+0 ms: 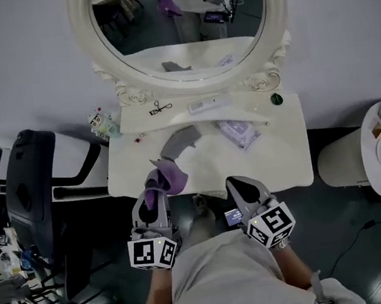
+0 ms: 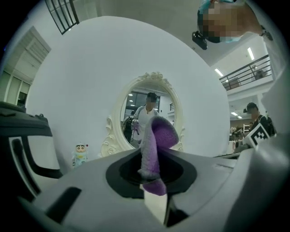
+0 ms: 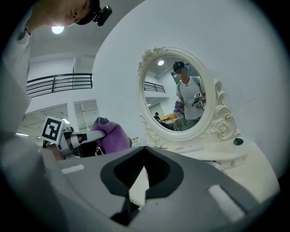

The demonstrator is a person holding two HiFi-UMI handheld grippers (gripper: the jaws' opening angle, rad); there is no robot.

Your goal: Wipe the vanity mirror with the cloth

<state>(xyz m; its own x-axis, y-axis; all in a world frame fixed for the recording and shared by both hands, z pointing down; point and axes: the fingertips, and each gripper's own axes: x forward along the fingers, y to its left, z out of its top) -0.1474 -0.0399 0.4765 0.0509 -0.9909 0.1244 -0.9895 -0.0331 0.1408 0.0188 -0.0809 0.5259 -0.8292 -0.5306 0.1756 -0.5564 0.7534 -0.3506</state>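
No readable text or numbers (everything too small)

Your cloth (image 1: 166, 180) is purple. Your left gripper (image 1: 154, 195) and your right gripper (image 1: 241, 187) are both grey, and each one has a cube (image 1: 152, 253) with black and white squares on it. The mirror (image 1: 282, 10) has a creamy white frame with curly shapes and roses. The vanity table (image 1: 285, 159) is creamy white too. The rag (image 1: 179, 141) is grey, the packet (image 1: 239, 133) is pale purple, the little round thing (image 1: 277, 99) is dark green and the eyelash curler (image 1: 160, 108) is black. The chair (image 1: 30, 179) is black. Your shirt (image 1: 227, 268) is light grey.
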